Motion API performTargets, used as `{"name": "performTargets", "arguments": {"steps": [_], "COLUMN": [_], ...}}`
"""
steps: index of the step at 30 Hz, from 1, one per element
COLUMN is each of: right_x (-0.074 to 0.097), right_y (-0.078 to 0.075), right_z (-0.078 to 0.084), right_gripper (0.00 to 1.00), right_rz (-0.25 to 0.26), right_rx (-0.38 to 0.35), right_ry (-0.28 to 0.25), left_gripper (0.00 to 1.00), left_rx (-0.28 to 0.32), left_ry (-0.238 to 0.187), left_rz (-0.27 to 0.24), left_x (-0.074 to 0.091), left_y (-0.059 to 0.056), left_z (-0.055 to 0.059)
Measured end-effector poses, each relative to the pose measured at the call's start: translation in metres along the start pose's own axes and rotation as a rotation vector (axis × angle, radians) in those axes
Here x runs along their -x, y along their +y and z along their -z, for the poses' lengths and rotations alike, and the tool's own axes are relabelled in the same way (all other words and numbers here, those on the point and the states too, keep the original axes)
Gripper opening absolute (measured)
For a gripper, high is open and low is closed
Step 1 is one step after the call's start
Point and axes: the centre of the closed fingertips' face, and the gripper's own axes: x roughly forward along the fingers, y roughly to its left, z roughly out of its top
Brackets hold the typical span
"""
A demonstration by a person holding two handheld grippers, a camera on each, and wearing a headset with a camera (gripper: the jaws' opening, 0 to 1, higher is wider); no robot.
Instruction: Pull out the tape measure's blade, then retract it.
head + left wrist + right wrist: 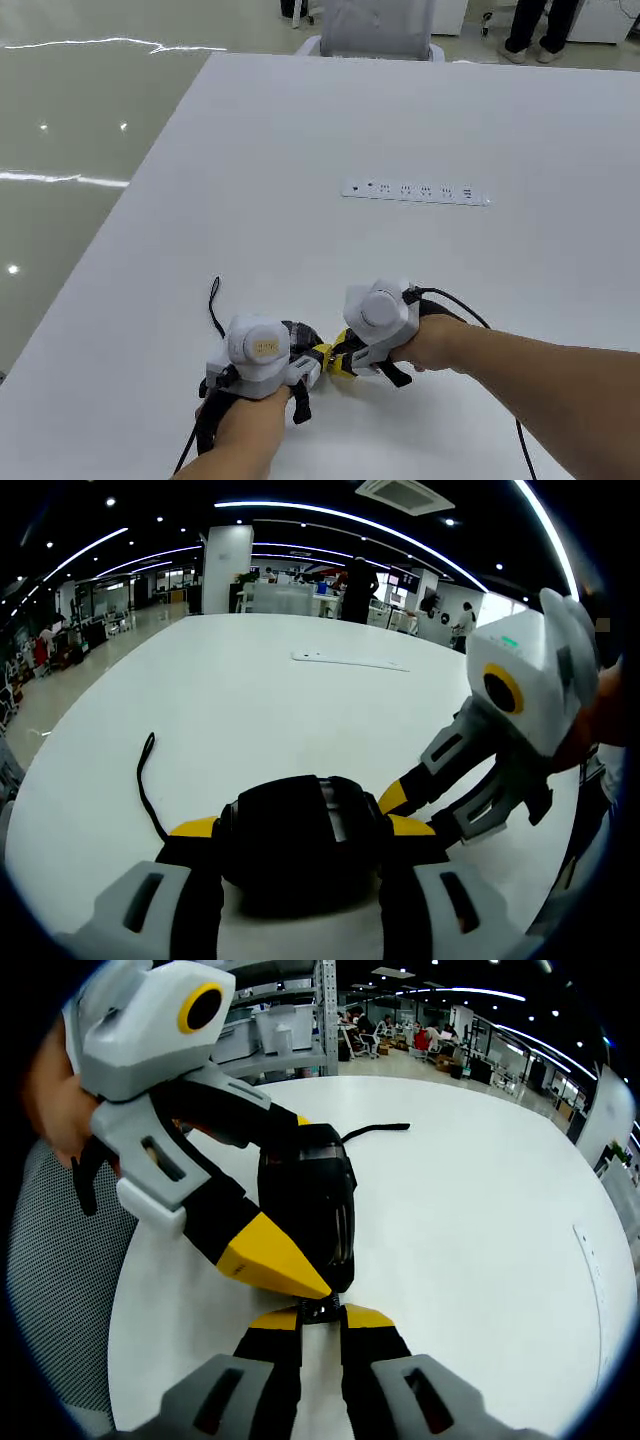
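Nearest us, the left gripper (300,828) clamps the black tape measure (295,860) across its case, which sits on the white table (300,150) with its wrist cord (375,1129) trailing away. In the head view the two housings crowd together, so we rely on the right gripper view: there the right gripper (321,1318) has its jaws drawn narrow (yellow tips almost meeting), nipping the small dark blade tab (320,1307) at the case's mouth. A power strip (415,191) lies well apart, farther up the table.

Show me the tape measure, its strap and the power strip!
tape measure (300,825): left gripper view, top of black case
strap (140,790): left gripper view, mid cord
power strip (415,191): head view, its middle
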Motion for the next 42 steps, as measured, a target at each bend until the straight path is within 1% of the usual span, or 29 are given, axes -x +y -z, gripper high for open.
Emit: {"name": "performTargets", "arguments": {"steps": [6, 13, 17, 18, 22, 29, 34, 36, 37, 38, 39, 40, 41, 42], "right_x": [-0.002, -0.002, -0.002, -0.002, -0.003, -0.003, -0.003, -0.003, -0.002, -0.001, 0.002, 0.004, 0.009, 0.012], "right_y": [0.0, 0.0, 0.0, 0.001, 0.001, 0.001, 0.002, 0.004, 0.003, 0.002, 0.0, -0.002, -0.004, -0.004], "right_z": [-0.003, -0.004, -0.004, -0.004, -0.006, -0.005, -0.006, -0.006, -0.006, -0.006, -0.006, -0.008, -0.011, -0.012], "right_gripper": [0.13, 0.13, 0.14, 0.14, 0.13, 0.14, 0.15, 0.15, 0.15, 0.15, 0.17, 0.2, 0.26, 0.31], "right_rz": [-0.003, 0.0, 0.006, 0.009, 0.003, 0.006, 0.014, 0.025, 0.047, 0.063, 0.084, 0.106, 0.127, 0.135], "right_rx": [-0.005, -0.002, -0.011, -0.017, 0.002, -0.002, -0.012, -0.01, -0.018, -0.028, -0.031, -0.036, -0.051, -0.071], "right_ry": [-0.016, -0.017, -0.031, -0.031, -0.019, -0.025, -0.023, -0.019, -0.015, -0.013, -0.015, -0.04, -0.066, -0.084], "left_gripper": [0.6, 0.6, 0.6, 0.6, 0.6, 0.6, 0.61, 0.62, 0.62, 0.62, 0.61, 0.61, 0.61, 0.64], "left_rx": [0.008, 0.01, 0.012, 0.015, 0.013, 0.013, 0.023, 0.022, 0.036, 0.029, 0.029, 0.028, 0.011, -0.009], "left_ry": [-0.001, -0.003, -0.003, -0.003, 0.002, 0.002, 0.002, 0.003, 0.002, 0.007, 0.015, 0.025, 0.008, -0.032], "left_rz": [0.0, 0.002, 0.004, 0.004, 0.008, 0.015, 0.021, 0.033, 0.055, 0.082, 0.106, 0.127, 0.146, 0.176], "left_x": [0.0, 0.001, 0.001, 0.001, 0.001, 0.0, 0.0, 0.001, 0.002, 0.003, 0.004, 0.006, 0.01, 0.012], "left_y": [0.001, 0.001, 0.001, 0.001, 0.001, 0.001, 0.001, 0.001, 0.0, -0.001, 0.0, -0.001, 0.001, -0.001], "left_z": [-0.001, -0.001, -0.001, -0.001, -0.001, -0.001, -0.001, -0.001, -0.002, -0.002, -0.001, -0.001, -0.005, -0.013]}}
